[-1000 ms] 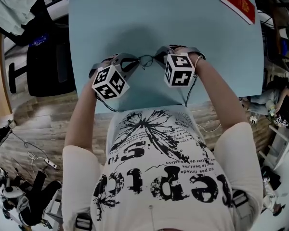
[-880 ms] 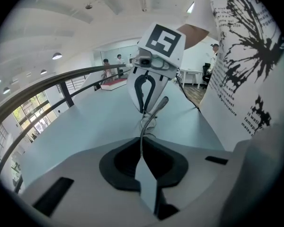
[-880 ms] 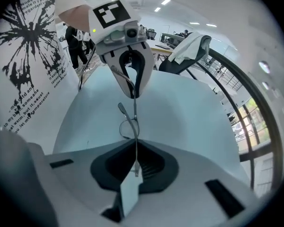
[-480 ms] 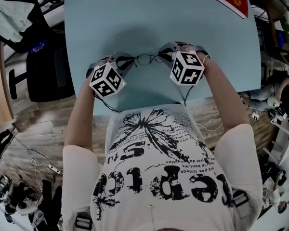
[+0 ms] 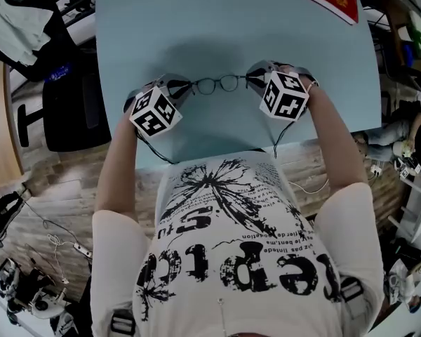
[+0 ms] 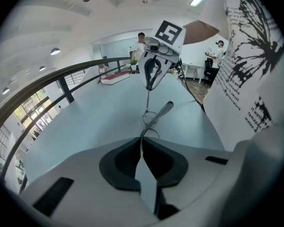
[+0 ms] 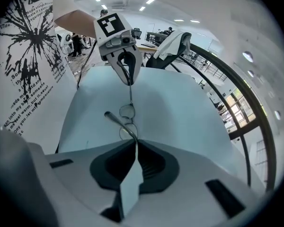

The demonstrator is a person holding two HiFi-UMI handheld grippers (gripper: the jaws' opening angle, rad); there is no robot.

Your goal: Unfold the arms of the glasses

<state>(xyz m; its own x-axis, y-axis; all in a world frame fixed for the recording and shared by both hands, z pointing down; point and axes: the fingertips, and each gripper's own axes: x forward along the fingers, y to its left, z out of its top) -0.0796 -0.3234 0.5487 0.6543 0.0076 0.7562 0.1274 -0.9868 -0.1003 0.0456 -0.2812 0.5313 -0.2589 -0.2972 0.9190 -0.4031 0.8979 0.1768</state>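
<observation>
The glasses (image 5: pixel 218 83) span the gap between both grippers, over the table (image 5: pixel 217 20). The left gripper (image 5: pixel 184 88) and right gripper (image 5: pixel 252 81) are each clamped on one end.

Glasses (image 5: pixel 219 83) between left tongs (image 5: pixel 184 88) and right tongs (image 5: pixel 252 80), over table (image 5: pixel 217 20)

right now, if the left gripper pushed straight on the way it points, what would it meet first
The glasses the left gripper holds come first; beyond them, the right gripper, facing it head-on, though depth is unclear.
</observation>
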